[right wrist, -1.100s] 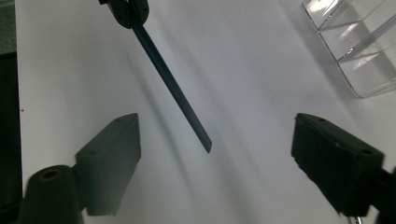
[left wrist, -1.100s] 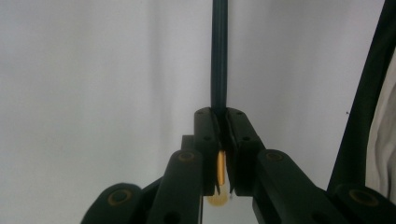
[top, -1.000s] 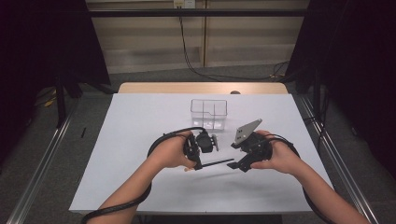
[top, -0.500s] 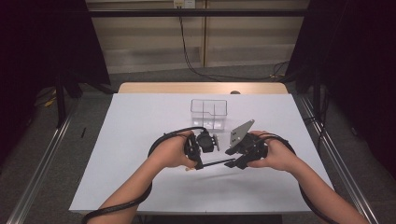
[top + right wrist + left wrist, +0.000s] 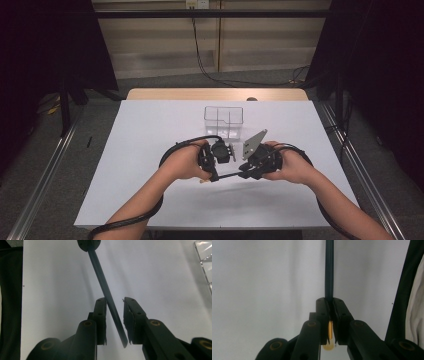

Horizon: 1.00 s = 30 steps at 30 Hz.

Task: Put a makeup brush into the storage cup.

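A thin dark pencil (image 5: 232,174) lies level between my two grippers, just above the white table (image 5: 150,130). My left gripper (image 5: 214,175) is shut on its end; in the left gripper view the jaws of that gripper (image 5: 331,301) clamp the dark shaft (image 5: 329,270), with a yellow tip (image 5: 330,332) behind them. My right gripper (image 5: 248,173) stands open around the other end. In the right gripper view the pencil (image 5: 105,287) slants between the parted jaws of that gripper (image 5: 114,301), close to the left jaw, and runs up to the left gripper (image 5: 88,243).
A clear plastic box with a divider (image 5: 223,120) stands on the table just behind the grippers, and its corner (image 5: 205,252) shows in the right gripper view. Black cables loop from both grippers over the forearms. Metal rails run along both sides of the table.
My right gripper has moved left toward the left one, so the pencil's free end now sits between its jaws. The left gripper has held still.
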### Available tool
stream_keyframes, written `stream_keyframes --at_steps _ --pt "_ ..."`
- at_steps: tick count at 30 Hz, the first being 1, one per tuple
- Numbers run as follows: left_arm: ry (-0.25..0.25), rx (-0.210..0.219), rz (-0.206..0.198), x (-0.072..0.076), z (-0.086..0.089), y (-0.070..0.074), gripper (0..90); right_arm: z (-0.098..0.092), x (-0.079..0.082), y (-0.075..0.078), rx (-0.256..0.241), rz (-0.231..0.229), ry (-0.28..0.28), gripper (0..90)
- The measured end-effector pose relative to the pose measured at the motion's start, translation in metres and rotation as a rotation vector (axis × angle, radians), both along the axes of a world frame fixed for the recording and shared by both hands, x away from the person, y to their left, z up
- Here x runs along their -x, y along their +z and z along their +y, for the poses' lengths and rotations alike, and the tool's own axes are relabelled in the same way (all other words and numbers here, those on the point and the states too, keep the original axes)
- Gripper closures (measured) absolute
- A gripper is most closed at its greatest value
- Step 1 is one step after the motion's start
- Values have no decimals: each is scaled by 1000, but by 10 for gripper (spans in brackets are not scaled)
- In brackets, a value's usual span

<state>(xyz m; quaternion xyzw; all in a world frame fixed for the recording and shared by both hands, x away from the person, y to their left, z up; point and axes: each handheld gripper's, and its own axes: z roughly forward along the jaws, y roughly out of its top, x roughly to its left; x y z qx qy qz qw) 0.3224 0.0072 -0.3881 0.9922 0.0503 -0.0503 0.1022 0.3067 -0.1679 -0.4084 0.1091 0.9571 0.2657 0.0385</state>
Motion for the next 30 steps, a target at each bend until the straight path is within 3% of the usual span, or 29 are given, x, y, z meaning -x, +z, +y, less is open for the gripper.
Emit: stream_keyframes --at_steps 5,17,30 --pt "-4 -1 6 -1 0 1 841 2 0 -2 7 -1 11 771" --pt "-2 66 51 -4 2 5 840 -3 1 -12 13 42 28 801" --pt "-12 72 57 -5 -3 8 837 -4 4 -21 48 49 43 825"
